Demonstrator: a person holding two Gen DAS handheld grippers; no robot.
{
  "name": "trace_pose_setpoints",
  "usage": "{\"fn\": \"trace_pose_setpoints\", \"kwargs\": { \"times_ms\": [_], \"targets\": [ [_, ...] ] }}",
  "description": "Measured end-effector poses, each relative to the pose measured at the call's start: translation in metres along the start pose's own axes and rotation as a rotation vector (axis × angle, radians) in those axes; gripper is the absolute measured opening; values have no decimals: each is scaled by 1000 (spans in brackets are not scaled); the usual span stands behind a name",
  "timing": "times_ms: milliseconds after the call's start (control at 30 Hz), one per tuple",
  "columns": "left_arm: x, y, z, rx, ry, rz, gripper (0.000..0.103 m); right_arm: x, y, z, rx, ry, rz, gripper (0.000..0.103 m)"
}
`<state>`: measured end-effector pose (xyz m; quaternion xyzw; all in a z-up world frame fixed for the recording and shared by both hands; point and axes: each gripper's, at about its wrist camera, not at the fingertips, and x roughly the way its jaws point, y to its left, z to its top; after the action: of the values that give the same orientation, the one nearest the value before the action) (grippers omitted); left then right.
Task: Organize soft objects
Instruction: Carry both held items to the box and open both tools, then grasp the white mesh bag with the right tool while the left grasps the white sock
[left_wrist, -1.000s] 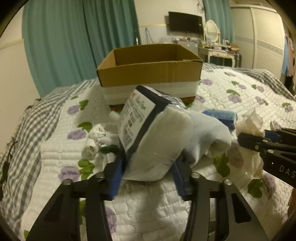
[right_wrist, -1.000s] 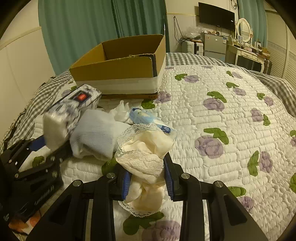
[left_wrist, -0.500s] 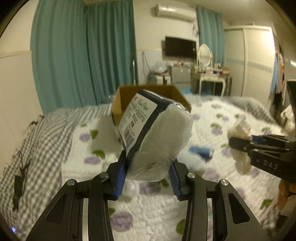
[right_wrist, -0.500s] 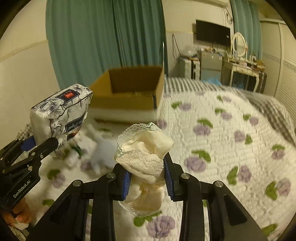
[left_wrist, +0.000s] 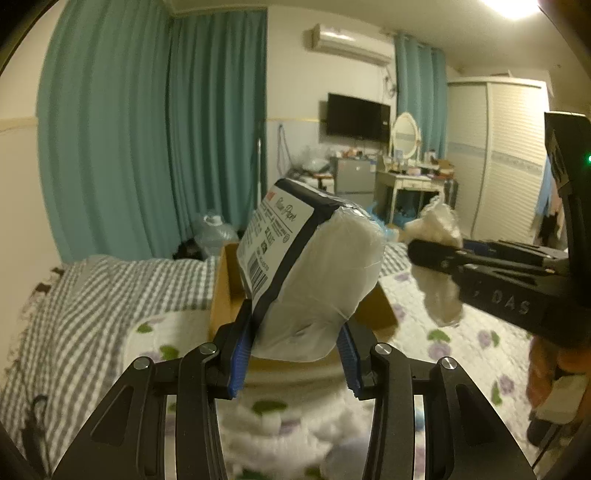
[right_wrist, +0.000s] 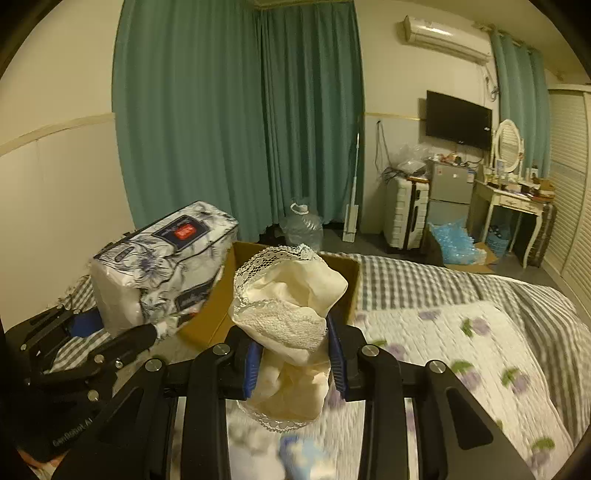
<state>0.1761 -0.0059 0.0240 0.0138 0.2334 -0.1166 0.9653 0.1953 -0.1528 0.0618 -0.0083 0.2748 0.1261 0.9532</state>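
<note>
My left gripper (left_wrist: 293, 360) is shut on a wrapped tissue pack (left_wrist: 310, 273), white with a dark floral wrapper, held high above the bed. The pack also shows in the right wrist view (right_wrist: 159, 273). My right gripper (right_wrist: 293, 363) is shut on a cream lace-trimmed cloth (right_wrist: 288, 310), also raised; the cloth shows in the left wrist view (left_wrist: 439, 258). An open cardboard box (left_wrist: 225, 291) sits on the bed just beyond both grippers, mostly hidden behind the held things; its rim shows in the right wrist view (right_wrist: 343, 262).
The quilted floral bedspread (right_wrist: 461, 339) and a grey checked blanket (left_wrist: 92, 302) lie below. Blurred white and blue soft items (right_wrist: 295, 450) lie on the bed under the grippers. Teal curtains, a water jug (right_wrist: 303, 225) and furniture stand beyond the bed.
Both grippers have risen and moved forward toward the box, carrying the tissue pack and the lace cloth. The loose items on the bed have dropped out of the middle of view.
</note>
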Motion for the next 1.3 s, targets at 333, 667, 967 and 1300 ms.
{"fn": "trace_pose_setpoints", "kwargs": {
  "times_ms": [333, 667, 967, 1300],
  "targets": [
    [98, -4, -5, 87, 120, 3, 52, 109, -31, 3, 72, 73, 43, 43],
    [93, 3, -2, 80, 111, 104, 69, 91, -53, -2, 121, 33, -36, 85],
    [-25, 14, 27, 69, -93, 120, 69, -22, -24, 17, 47, -72, -114, 97],
    [-135, 45, 25, -20, -204, 164, 84, -118, 37, -3, -10, -116, -121, 100]
  ]
}}
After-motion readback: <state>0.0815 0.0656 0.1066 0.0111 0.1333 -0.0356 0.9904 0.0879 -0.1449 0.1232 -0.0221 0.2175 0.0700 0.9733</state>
